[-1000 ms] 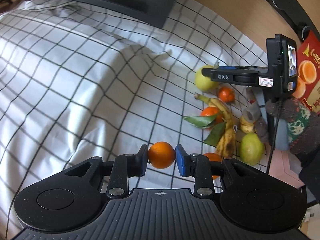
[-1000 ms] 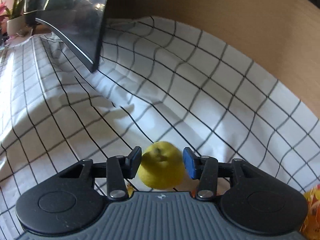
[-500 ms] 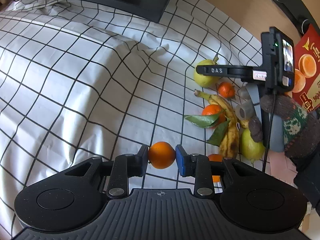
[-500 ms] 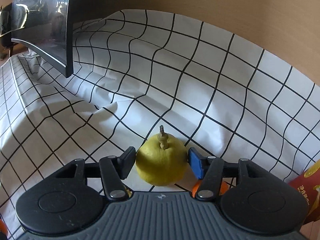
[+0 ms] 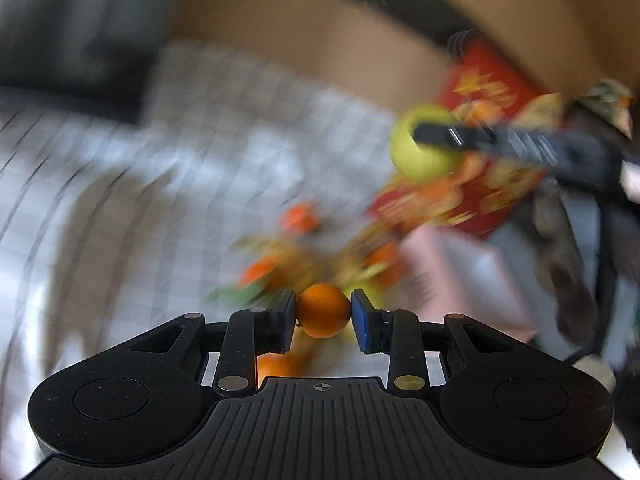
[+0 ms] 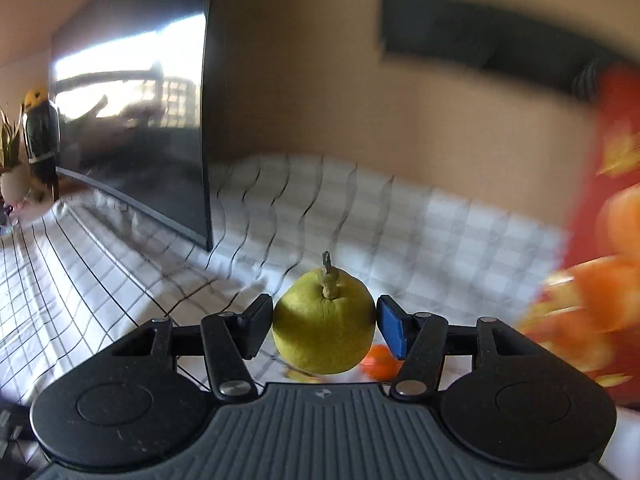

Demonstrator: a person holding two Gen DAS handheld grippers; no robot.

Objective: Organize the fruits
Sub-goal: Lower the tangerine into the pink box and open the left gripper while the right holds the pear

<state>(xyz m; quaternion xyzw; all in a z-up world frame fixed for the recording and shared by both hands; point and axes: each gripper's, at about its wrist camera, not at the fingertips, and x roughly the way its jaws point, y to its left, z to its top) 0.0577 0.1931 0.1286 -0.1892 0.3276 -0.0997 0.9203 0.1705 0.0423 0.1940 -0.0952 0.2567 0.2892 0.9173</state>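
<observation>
Blurred fruit pile (image 5: 320,256) behind tongs-held orange (image 5: 323,310)

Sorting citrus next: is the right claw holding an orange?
No, the right claw grips a yellow-green pear with its stem up.

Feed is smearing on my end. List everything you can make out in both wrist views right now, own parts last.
orange: 1, orange, clamped in left gripper
pear: 1, yellow-green, stem up, clamped in right gripper
fruit pile: count unclear from blur, orange and green, on cloth beyond the orange
small orange fruit: 1, on cloth under the pear
checked cloth: 1, white with black grid, covers surface
monitor: 1, black, far left
red box: 1, red with orange print, right
plant: 1, green, far left
left gripper: 1, black
right gripper: 1, black
</observation>
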